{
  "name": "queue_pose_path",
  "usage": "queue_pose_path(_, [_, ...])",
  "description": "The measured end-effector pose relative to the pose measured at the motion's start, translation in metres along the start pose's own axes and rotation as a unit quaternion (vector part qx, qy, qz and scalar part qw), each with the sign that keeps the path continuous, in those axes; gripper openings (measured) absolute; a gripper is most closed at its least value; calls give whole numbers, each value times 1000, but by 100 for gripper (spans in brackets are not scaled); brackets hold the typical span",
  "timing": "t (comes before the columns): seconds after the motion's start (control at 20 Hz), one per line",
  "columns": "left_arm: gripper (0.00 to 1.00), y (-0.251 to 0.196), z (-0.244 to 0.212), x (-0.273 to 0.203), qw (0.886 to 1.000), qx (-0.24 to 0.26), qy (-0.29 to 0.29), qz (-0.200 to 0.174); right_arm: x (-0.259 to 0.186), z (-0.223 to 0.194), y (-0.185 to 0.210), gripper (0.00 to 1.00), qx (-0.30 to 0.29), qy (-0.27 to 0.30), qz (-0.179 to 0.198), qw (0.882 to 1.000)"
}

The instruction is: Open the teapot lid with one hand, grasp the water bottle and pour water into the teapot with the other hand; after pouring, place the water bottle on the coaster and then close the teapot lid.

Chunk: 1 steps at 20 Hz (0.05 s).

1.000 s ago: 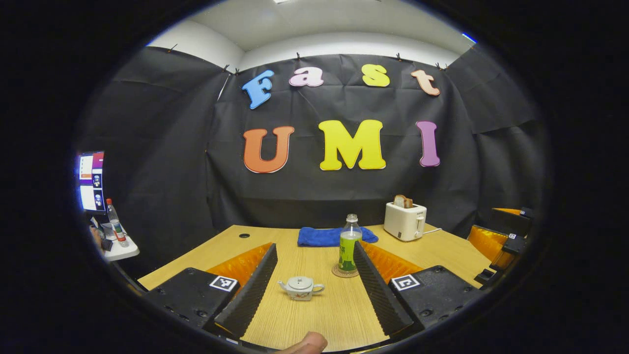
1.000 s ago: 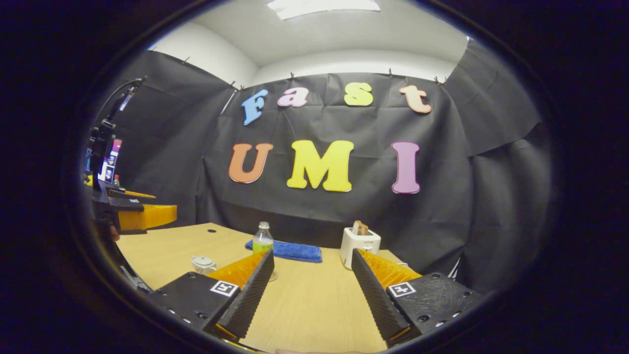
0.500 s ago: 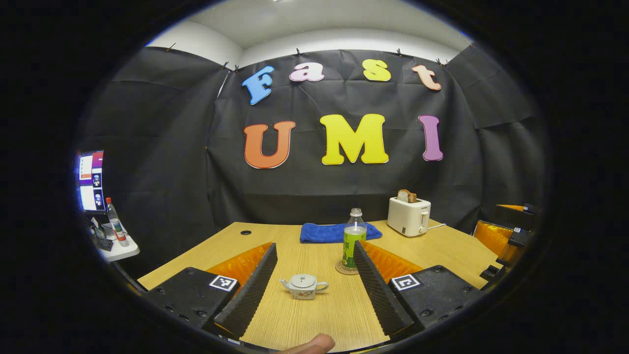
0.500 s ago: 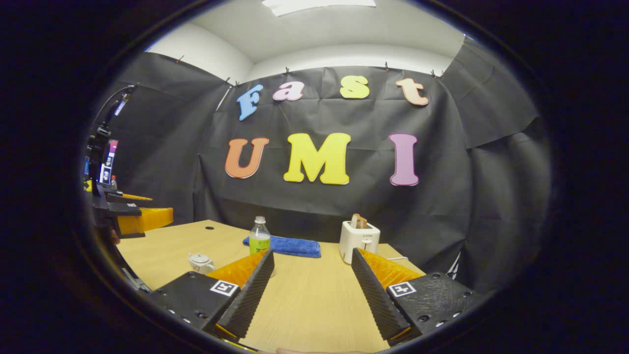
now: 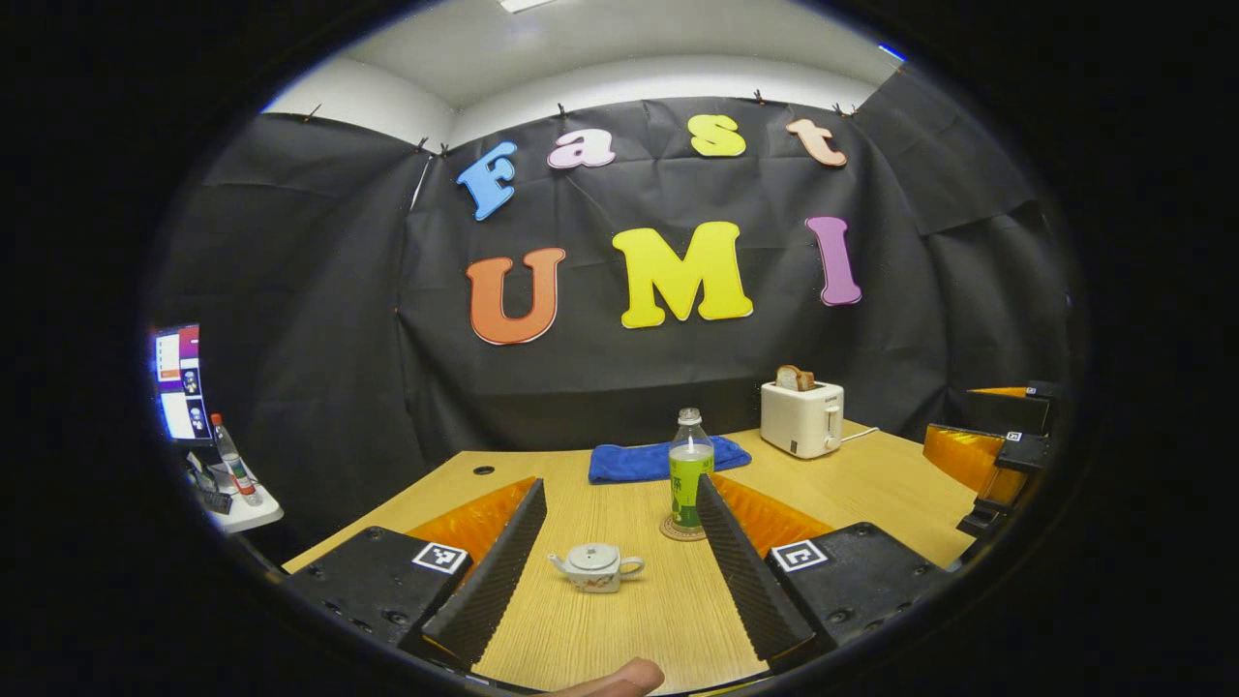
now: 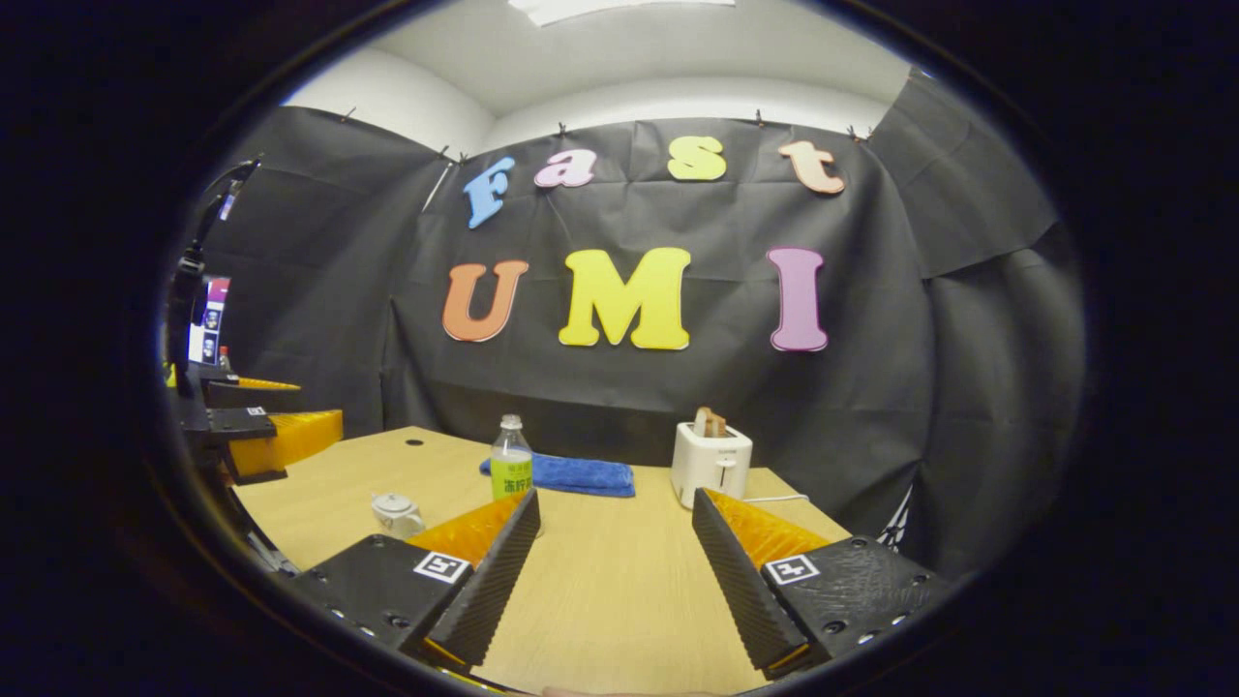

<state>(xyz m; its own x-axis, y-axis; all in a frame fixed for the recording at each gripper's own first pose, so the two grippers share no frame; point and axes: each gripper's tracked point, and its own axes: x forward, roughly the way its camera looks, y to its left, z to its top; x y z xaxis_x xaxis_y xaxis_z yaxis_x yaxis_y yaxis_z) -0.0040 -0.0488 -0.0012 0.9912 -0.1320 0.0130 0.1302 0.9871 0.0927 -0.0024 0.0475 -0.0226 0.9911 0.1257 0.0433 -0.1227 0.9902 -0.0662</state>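
A small white teapot (image 5: 593,566) with its lid on stands on the wooden table (image 5: 852,484), ahead of my left gripper (image 5: 619,484) and between its open fingers. Behind it a water bottle (image 5: 689,474) with a green label stands upright on a round coaster (image 5: 668,530), partly behind the right-hand finger. My right gripper (image 6: 615,499) is open over bare table (image 6: 619,600), with the bottle (image 6: 511,469) and teapot (image 6: 395,513) off to its left. The two grippers flank the table: the right gripper (image 5: 987,455) and the left gripper (image 6: 261,436) each appear at an edge.
A folded blue cloth (image 5: 668,460) lies at the back of the table. A white toaster (image 5: 801,418) holding bread stands at the back right, its cord trailing right. A side shelf with a screen and a bottle (image 5: 230,455) is far left. A fingertip (image 5: 610,678) shows at the bottom.
Both views have drifted slightly as the hands shift. The teapot and bottle have not moved, and both grippers stay open.
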Motion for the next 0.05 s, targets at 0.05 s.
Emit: queue_pose_path(0.05, [98,0,0,0,1000,-1,0,0,0,0,1,95,0,1,1,1000])
